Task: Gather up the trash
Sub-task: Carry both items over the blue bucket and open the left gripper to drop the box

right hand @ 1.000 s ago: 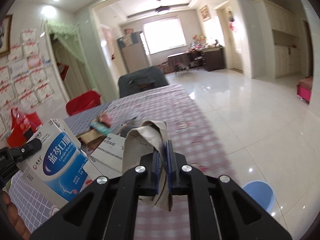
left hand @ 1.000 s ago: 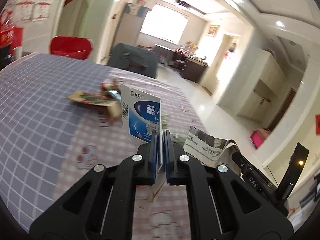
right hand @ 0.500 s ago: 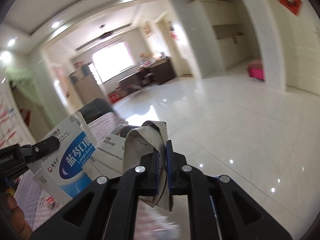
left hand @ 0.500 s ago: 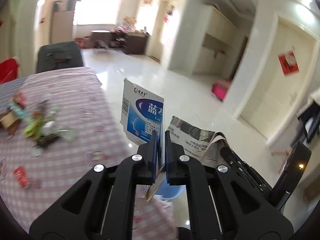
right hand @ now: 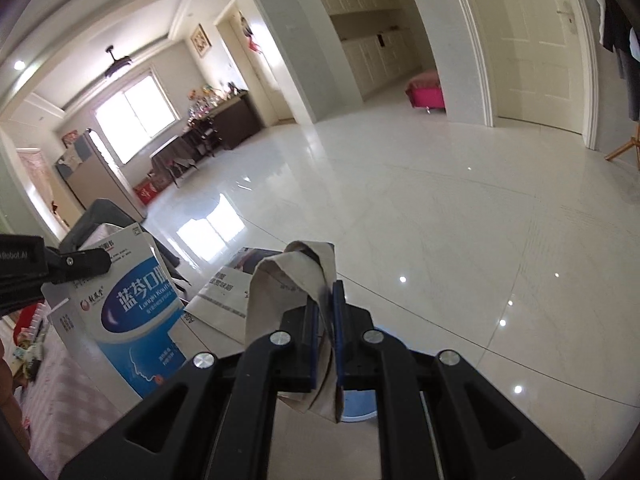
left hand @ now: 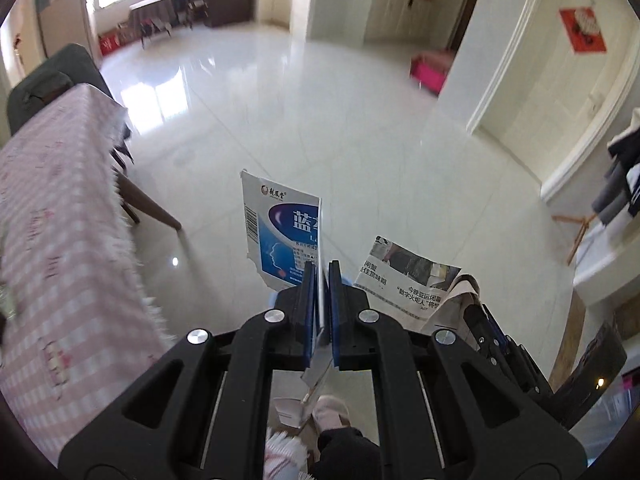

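Note:
My left gripper (left hand: 323, 276) is shut on the edge of a flattened blue-and-white medicine box (left hand: 280, 232), which stands upright over the shiny floor. In the right wrist view the same box (right hand: 132, 312) hangs at the left. My right gripper (right hand: 326, 292) is shut on a folded, crumpled newspaper (right hand: 288, 280); its printed page (left hand: 404, 276) shows just right of the box. Both grippers tilt downward, side by side. A blue bin (right hand: 358, 404) peeks out on the floor under the right gripper's fingers, mostly hidden.
The table with its pink checked cloth (left hand: 52, 240) runs along the left, a dark chair (left hand: 52, 76) behind it. A slippered foot (left hand: 330, 412) shows below the left gripper. A pink stool (left hand: 430, 70) and a wooden rack (left hand: 580, 224) stand farther off on the tiled floor.
Both grippers swung away from the table toward the open floor and tipped downward, keeping their hold on the box and the newspaper. The table slid off to the left.

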`<state>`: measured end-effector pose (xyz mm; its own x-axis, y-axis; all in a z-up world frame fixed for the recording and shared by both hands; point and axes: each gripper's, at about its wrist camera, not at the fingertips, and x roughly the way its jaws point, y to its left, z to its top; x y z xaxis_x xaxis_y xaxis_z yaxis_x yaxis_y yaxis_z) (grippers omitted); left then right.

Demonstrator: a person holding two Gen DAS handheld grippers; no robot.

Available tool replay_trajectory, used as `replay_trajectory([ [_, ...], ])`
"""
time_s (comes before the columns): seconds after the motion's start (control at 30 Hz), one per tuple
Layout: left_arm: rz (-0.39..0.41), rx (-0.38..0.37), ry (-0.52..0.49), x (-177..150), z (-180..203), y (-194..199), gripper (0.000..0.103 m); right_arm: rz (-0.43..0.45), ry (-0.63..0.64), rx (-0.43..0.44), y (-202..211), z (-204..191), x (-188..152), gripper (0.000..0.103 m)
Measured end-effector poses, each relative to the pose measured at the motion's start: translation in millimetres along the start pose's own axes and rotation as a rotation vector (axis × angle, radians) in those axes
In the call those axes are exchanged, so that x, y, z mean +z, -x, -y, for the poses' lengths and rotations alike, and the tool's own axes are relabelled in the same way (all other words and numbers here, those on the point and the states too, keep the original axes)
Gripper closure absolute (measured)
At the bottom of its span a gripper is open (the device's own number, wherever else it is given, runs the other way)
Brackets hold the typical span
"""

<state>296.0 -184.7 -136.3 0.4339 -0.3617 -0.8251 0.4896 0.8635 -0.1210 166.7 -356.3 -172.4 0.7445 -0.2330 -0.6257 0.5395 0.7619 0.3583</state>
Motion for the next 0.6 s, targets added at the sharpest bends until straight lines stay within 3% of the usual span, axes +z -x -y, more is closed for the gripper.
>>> replay_trajectory([
  [0.33, -0.185, 0.019, -0.035, 34, 1, -108, 0.096, -0.056, 0.005, -0.112, -65, 7, -13, 0.096],
  [0.6, -0.273, -0.033, -0.020, 34, -1, -150, 0.096, -0.075, 0.033, -0.170, -106, 11, -13, 0.096],
])
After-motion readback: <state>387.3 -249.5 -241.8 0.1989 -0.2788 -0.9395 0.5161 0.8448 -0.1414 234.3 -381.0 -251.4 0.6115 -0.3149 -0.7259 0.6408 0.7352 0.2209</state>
